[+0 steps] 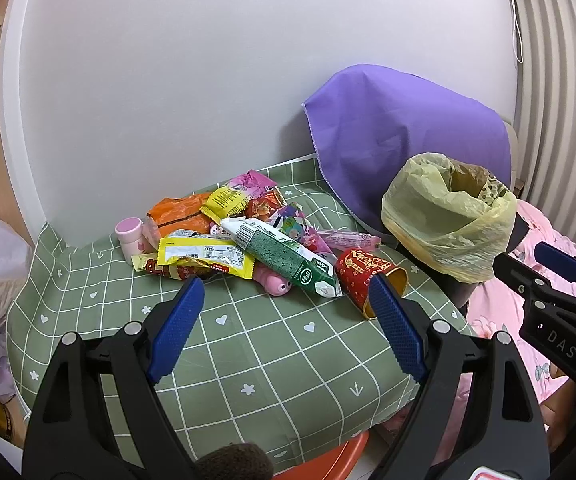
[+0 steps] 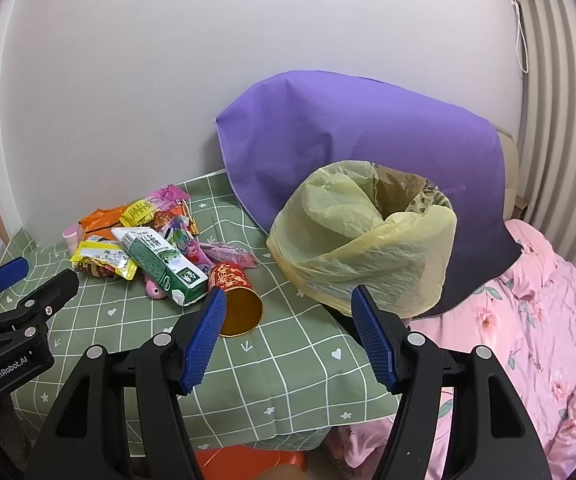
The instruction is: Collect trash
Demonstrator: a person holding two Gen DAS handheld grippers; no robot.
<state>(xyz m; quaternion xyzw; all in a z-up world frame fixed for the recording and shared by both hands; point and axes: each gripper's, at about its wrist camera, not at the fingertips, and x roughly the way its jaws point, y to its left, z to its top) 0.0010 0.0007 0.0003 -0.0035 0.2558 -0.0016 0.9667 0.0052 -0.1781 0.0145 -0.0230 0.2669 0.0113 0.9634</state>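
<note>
Red-and-gold paper cup (image 2: pixel 235 300) lies on its side just left of the yellow-bagged trash bin (image 2: pixel 363 248); light, crushable, so pinch its rim gently. Crinkly snack wrappers (image 1: pixel 208 232) are piled further left, slippery. Left hand-held gripper (image 1: pixel 284 332) and right hand-held gripper (image 2: pixel 288 340) both gape apart, empty.

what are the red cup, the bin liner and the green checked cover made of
Red cup: probably coated paper, going by its printed red outside, shiny gold inside and thin rim. Bin liner: thin yellowish plastic film, translucent and crinkled. Green checked cover: looks like matte woven cloth, draping softly over the edge, though coated fabric is possible.
</note>
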